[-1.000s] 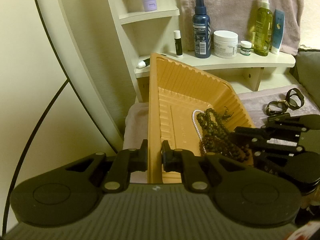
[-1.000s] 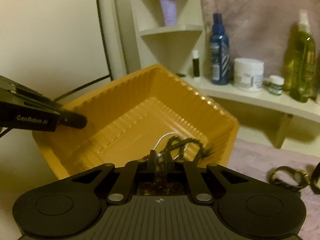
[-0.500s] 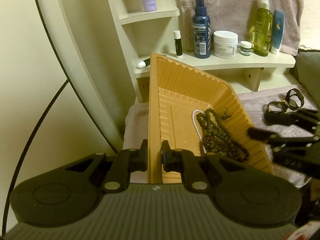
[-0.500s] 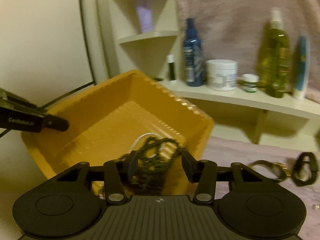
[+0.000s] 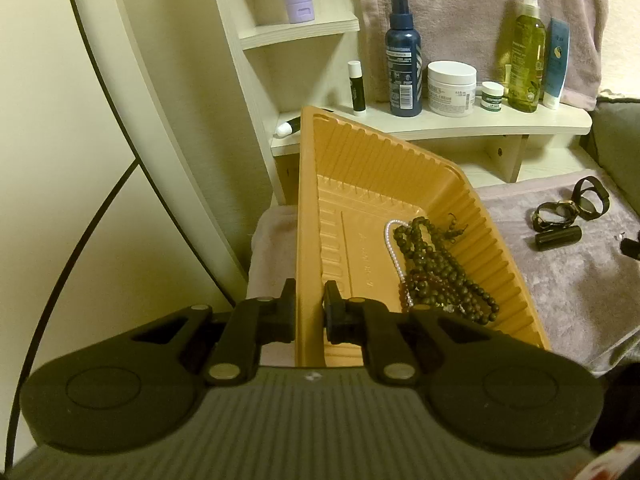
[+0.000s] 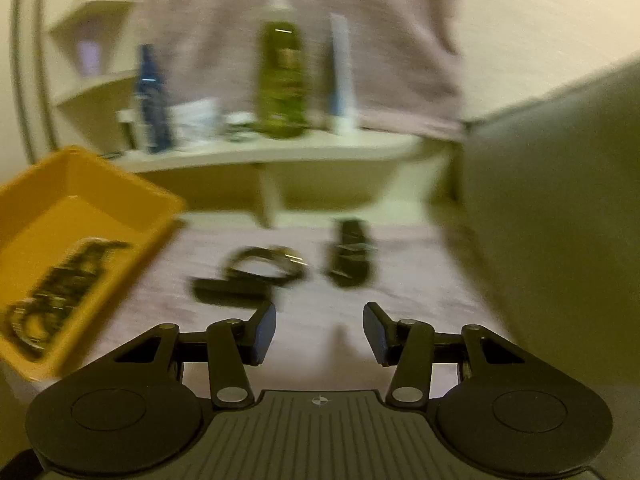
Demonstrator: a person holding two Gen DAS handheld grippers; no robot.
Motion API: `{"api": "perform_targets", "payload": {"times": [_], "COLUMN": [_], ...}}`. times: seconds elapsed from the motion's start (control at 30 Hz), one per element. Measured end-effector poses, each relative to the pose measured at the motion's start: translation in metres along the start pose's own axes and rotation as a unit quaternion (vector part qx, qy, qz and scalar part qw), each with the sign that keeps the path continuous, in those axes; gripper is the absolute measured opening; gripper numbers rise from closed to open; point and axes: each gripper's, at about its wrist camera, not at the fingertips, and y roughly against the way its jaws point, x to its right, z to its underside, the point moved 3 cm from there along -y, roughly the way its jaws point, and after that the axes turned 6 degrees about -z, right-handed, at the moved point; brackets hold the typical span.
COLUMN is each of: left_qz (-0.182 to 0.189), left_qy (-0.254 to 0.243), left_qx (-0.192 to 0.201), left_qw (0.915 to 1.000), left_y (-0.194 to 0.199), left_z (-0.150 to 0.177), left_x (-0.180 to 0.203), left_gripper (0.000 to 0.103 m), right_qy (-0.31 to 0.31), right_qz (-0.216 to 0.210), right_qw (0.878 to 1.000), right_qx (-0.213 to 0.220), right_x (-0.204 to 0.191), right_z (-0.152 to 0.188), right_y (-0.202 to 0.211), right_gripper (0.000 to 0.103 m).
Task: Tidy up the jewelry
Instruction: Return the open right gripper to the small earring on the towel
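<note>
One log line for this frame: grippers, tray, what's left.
left gripper: shut on tray rim | right gripper: open, empty | bead necklaces: in tray | watches: on towel

Before me a cream wooden corner shelf (image 5: 460,126) meets the cream wall (image 5: 48,120), with a mauve towel (image 5: 460,12) hanging behind it.

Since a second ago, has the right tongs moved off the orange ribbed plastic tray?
Yes. The right tongs swung rightward, open and empty: the orange ribbed plastic tray has slid to the view's left edge, and the dark watches on the towel now lie ahead.
</note>
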Motion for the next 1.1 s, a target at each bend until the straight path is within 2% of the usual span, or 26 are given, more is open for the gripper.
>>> {"api": "perform_targets", "payload": {"times": [0.23,0.6,0.73,0.97,1.03,1.1], "left_qz": [-0.002,-0.005,-0.005,-0.006,-0.005,-0.005], "left_qy": [-0.003,-0.005,-0.006,-0.006,-0.006,-0.006], "left_qx": [-0.001,-0.002,-0.002,-0.002,-0.002,-0.002], "left_qw": [1.0000,1.0000,1.0000,1.0000,1.0000,1.0000], "left_y": [0.000,-0.001,-0.001,-0.001,-0.001,-0.001], "left_z": [-0.001,-0.001,-0.001,-0.001,-0.001,-0.001], "left_x": [0.000,0.001,0.001,0.002,0.002,0.002], "left_gripper": [0.012,0.012,0.012,0.012,0.012,0.012], "right_qy": [-0.010,0.015,0.029,0.038,0.039,0.040], "right_qz": [0.031,0.020,0.019,0.024,0.021,0.023], "right_qw": [0.999,1.000,0.999,0.998,0.998,0.998], "right_qx": [0.000,-0.015,-0.025,-0.034,-0.035,-0.032], "right_x": [0.038,0.034,0.032,0.030,0.029,0.028], "right_z": [0.003,0.001,0.002,0.003,0.003,0.003], "right_y": [0.004,-0.024,-0.034,-0.041,-0.042,-0.041], "right_gripper": [0.049,0.048,0.035,0.025,0.019,0.019]}}
